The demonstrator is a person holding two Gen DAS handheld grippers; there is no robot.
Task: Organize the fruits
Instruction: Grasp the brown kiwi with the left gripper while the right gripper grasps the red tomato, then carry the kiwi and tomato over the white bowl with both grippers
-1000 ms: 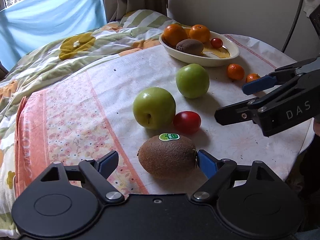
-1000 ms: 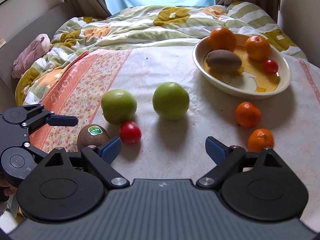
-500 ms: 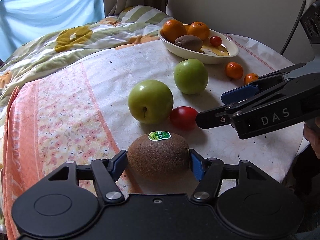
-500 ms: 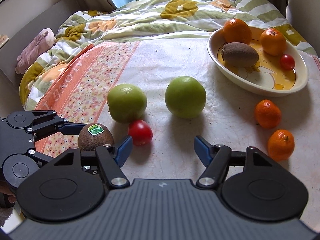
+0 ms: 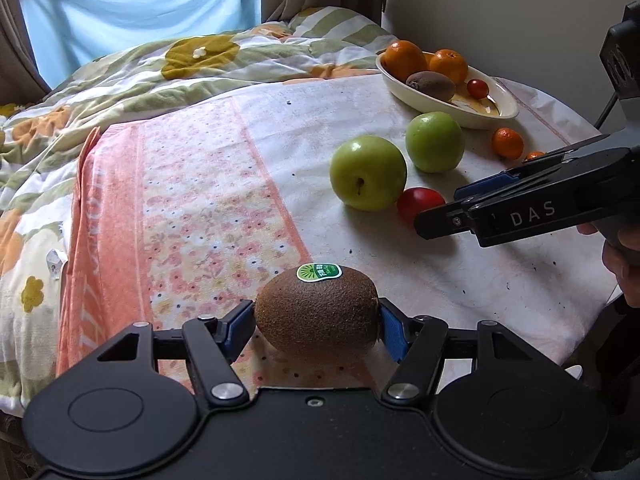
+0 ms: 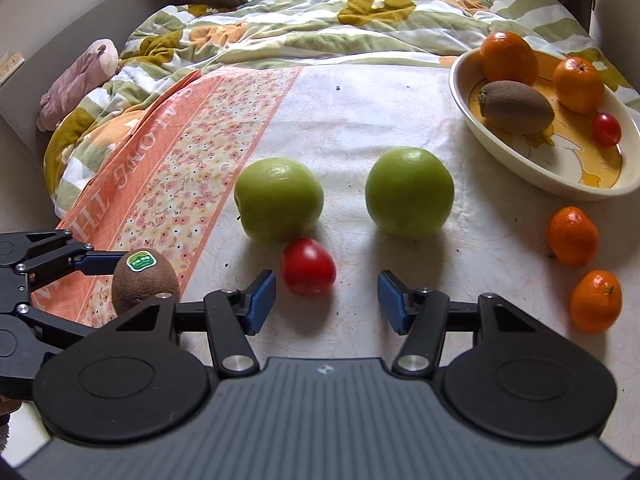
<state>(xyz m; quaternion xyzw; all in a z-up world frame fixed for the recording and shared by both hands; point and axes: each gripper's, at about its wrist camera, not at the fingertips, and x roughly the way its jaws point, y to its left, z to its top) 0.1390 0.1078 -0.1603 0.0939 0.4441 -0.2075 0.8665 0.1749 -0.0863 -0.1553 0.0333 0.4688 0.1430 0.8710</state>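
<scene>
My left gripper (image 5: 318,326) is shut on a brown kiwi (image 5: 318,312) with a green sticker, near the table's front edge; the kiwi also shows in the right wrist view (image 6: 144,278). My right gripper (image 6: 326,300) is open, its blue pads just short of a red tomato (image 6: 308,266). Two green apples (image 6: 279,200) (image 6: 409,192) lie behind the tomato. A cream bowl (image 6: 560,176) at the back right holds two oranges, a kiwi (image 6: 516,107) and a small tomato. Two small oranges (image 6: 573,236) (image 6: 596,301) lie on the cloth at right.
A white and pink flowered cloth (image 5: 192,208) covers the table. A flowered quilt (image 6: 320,24) lies behind it, with a pink soft toy (image 6: 78,80) at the left. The table edge (image 5: 592,320) runs close on the right in the left wrist view.
My left gripper closed on the kiwi and has drawn back and leftwards with it. My right gripper moved forward and left, bringing the tomato close to its open pads.
</scene>
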